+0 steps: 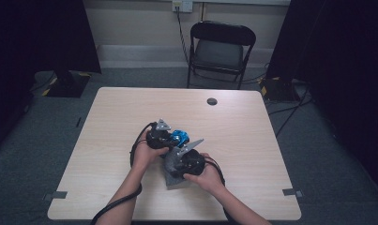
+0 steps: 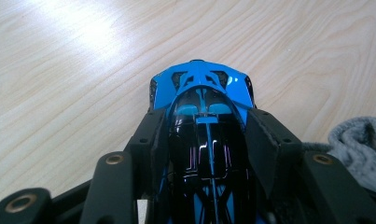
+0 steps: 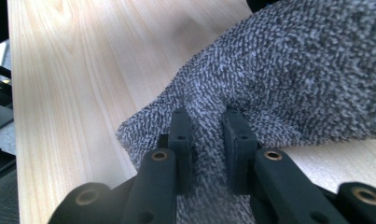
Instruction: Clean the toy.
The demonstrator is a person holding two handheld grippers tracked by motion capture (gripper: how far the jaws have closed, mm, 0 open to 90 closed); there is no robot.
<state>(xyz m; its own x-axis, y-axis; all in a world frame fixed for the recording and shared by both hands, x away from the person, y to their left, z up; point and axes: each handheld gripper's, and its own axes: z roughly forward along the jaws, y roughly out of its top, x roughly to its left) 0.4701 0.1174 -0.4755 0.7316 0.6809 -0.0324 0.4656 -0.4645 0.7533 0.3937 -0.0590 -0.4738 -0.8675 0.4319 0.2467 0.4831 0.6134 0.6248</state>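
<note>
A blue and black toy car (image 2: pixel 202 116) sits nose-away between the jaws of my left gripper (image 2: pixel 205 135), whose pads press on both its sides. In the high view the toy car (image 1: pixel 179 137) shows as a blue patch at the table's middle, just right of the left gripper (image 1: pixel 162 135). My right gripper (image 3: pixel 207 126) is shut on a fold of grey knitted cloth (image 3: pixel 288 79), which bunches up ahead of the jaws. From above, the right gripper (image 1: pixel 184 157) lies beside the car, with the grey cloth (image 1: pixel 173 179) trailing under it toward the person. An edge of the cloth (image 2: pixel 358 144) lies right of the car.
The light wooden table (image 1: pixel 107 122) has a round dark grommet (image 1: pixel 212 101) near its far edge. A black folding chair (image 1: pixel 219 49) stands behind the table. Dark curtains flank both sides, and cables run across the floor at the right.
</note>
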